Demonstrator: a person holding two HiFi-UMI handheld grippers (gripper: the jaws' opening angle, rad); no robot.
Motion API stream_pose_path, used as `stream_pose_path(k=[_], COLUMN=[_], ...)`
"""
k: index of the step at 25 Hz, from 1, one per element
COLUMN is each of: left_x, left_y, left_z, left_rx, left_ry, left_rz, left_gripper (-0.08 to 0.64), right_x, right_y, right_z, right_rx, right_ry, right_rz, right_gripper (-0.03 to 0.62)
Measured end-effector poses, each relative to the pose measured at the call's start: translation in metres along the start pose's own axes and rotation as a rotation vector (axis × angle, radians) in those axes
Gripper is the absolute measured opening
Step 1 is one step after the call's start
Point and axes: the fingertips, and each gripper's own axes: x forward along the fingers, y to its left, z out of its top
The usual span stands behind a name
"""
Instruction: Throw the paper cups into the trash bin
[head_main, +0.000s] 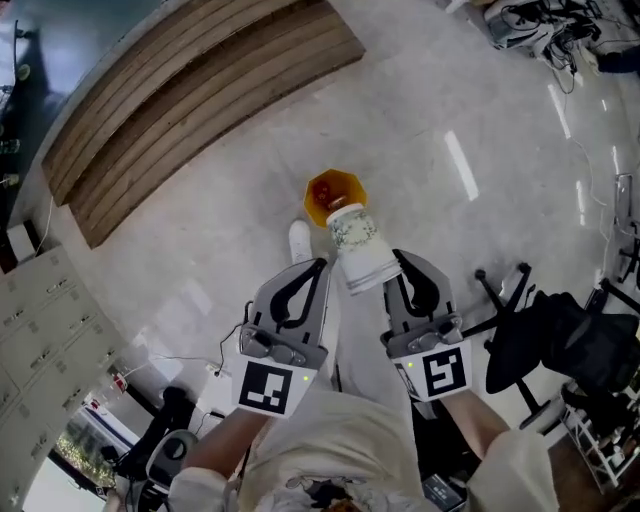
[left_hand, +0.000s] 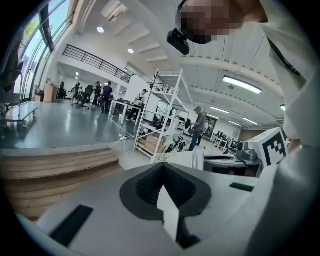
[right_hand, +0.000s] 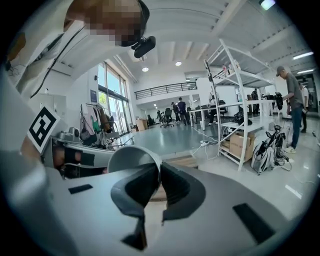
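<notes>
Your right gripper (right_hand: 159, 172) has its fingers pinched on the thin rim of the white, leaf-printed paper cup (head_main: 358, 245) at frame centre, overlapping the orange hexagonal trash bin (head_main: 318, 190). Your left gripper (left_hand: 162, 167) has its fingers pressed together, empty.

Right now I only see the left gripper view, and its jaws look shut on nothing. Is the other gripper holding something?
Observer: Yes. The right gripper pinches the rim of a white paper cup, one jaw inside it, one outside.
Operator: Is there a bin anywhere?
Observer: The head view shows an orange trash bin on the floor; the cup overlaps its near edge there.
Operator: Is the bin empty?
Observer: No, something reddish lies inside; I cannot tell what.
</notes>
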Motion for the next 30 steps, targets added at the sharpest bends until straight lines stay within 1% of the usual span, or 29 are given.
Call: stream_pose_path(k=[4, 7, 11, 14, 19, 20, 23, 24, 27, 30], left_x=[0.028, 0.052, 0.092, 0.117, 0.151, 0.157, 0.171, 0.174, 0.19, 0.213], left_y=[0.025, 0.039, 0.051, 0.061, 0.079, 0.085, 0.1, 0.105, 0.118, 0.13], left_z=[-0.049, -0.076, -0.109, -0.143, -0.205, -0.219, -0.264, -0.277, -0.315, -0.348], left_rx=[-0.012, -0.012, 0.054, 0.048, 0.075, 0.074, 0.01, -0.001, -0.007, -0.024], left_ry=[0.041, 0.051, 0.039, 0.052, 0.078, 0.086, 0.144, 0.159, 0.186, 0.189], left_rz=[0.024, 0.024, -0.01, -0.004, -0.008, -0.005, 0.025, 0.034, 0.061, 0.084], left_gripper=[0.005, 0.005, 0.005, 0.005, 0.005, 0.005, 0.005, 0.005, 0.005, 0.005], right_x=[0.028, 0.047, 0.073, 0.088, 0.115, 0.12, 0.135, 0.138, 0.151, 0.163], right_y=[-0.013, -0.024, -0.039, -0.047, -0.06, -0.063, -0.07, -0.072, -0.078, -0.085], right_z=[-0.05, -0.089, -0.146, -0.187, -0.255, -0.27, -0.31, -0.324, -0.365, -0.401], right_rx=[0.016, -0.004, -0.006, 0.004, 0.01, 0.01, 0.008, 0.001, 0.003, -0.005], right_ry=[0.047, 0.076, 0.12, 0.159, 0.216, 0.228, 0.26, 0.275, 0.324, 0.36], right_rz=[0.007, 0.006, 0.001, -0.004, -0.016, -0.017, -0.021, -0.018, -0.015, -0.023], right_gripper=[0.028, 0.028, 0.028, 0.028, 0.028, 0.028, 0.028, 0.028, 0.028, 0.028])
